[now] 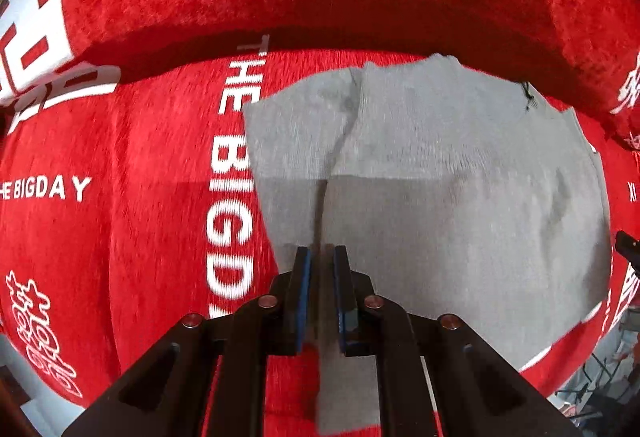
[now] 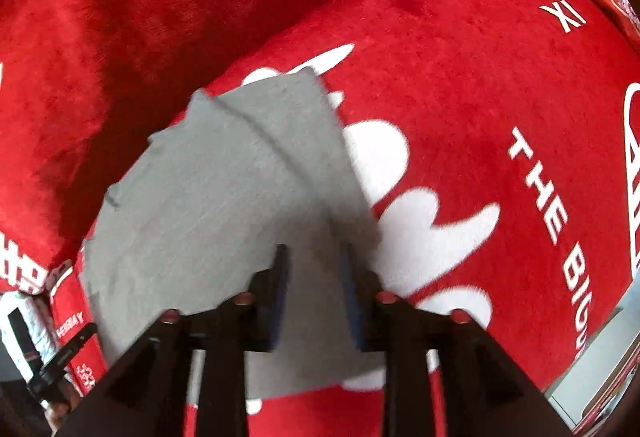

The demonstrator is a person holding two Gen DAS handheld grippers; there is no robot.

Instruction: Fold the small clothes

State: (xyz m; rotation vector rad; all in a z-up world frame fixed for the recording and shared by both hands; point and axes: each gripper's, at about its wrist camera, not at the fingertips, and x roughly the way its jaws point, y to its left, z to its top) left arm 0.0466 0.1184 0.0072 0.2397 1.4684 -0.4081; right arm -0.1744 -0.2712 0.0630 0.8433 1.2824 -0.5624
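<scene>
Tongs point(image 1: 320, 251) over grey cloth point(image 1: 460, 173), red cover point(image 1: 120, 165).

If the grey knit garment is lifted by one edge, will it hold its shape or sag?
The grey knit garment will likely sag: it lies limp on the red cover, with soft creases and a folded flap. It looks thin, so probably light. The left gripper looks pinched on an edge, and the ribbed knit should resist slipping.

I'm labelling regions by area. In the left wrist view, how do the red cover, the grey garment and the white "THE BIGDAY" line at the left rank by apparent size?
1. red cover, filling most of the frame.
2. grey garment.
3. "THE BIGDAY" line, a short strip of print.
</scene>
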